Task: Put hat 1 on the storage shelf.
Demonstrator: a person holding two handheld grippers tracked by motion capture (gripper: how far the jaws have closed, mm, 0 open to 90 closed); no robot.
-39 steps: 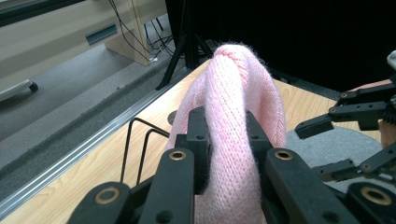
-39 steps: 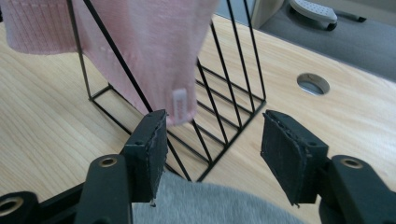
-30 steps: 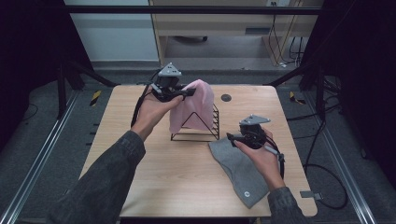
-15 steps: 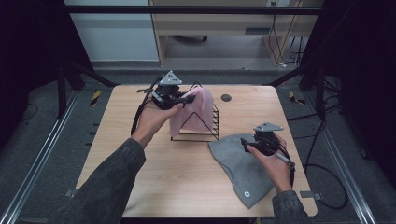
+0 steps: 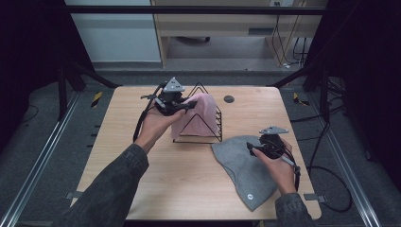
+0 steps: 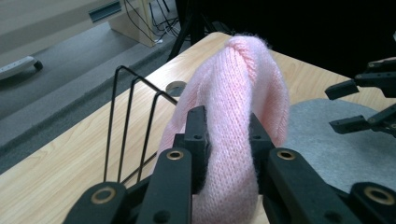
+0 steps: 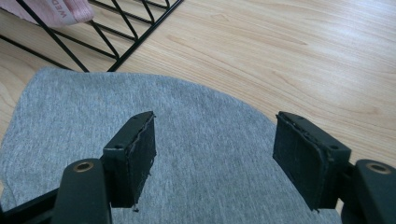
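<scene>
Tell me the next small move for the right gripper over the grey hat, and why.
Probably lower the right gripper and close on the grey hat. Its jaws stand open just above the flat fabric, gripping nothing, while the left gripper already pinches the pink hat draped on the wire rack.

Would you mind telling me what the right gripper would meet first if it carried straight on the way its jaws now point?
Most likely the grey hat: the right gripper hangs open just above it, jaws aimed down at the fabric. How close it is remains unclear.
</scene>
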